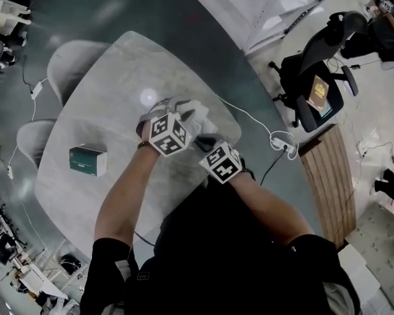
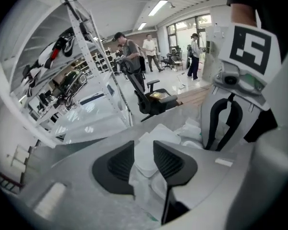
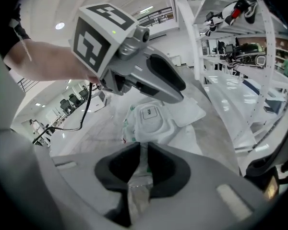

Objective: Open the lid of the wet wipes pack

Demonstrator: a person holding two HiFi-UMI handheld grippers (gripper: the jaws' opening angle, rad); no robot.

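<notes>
The white wet wipes pack (image 3: 151,126) lies on the marble table (image 1: 85,117), its rounded lid (image 3: 150,114) facing up and looking flat. My right gripper (image 3: 140,169) is shut on the crinkled near end of the pack. My left gripper (image 2: 144,163) reaches in from the other side; its jaws stand apart, with the white lid (image 2: 145,158) in the gap between the pads. In the right gripper view its dark fingers (image 3: 165,83) hover just over the pack's far end. In the head view both marker cubes cover the pack.
A green box (image 1: 87,161) lies on the table's left part. Two white chairs (image 1: 75,61) stand beyond the table's left edge. A black office chair (image 1: 315,90), a power strip (image 1: 282,143) and a wooden bench (image 1: 325,176) are on the right.
</notes>
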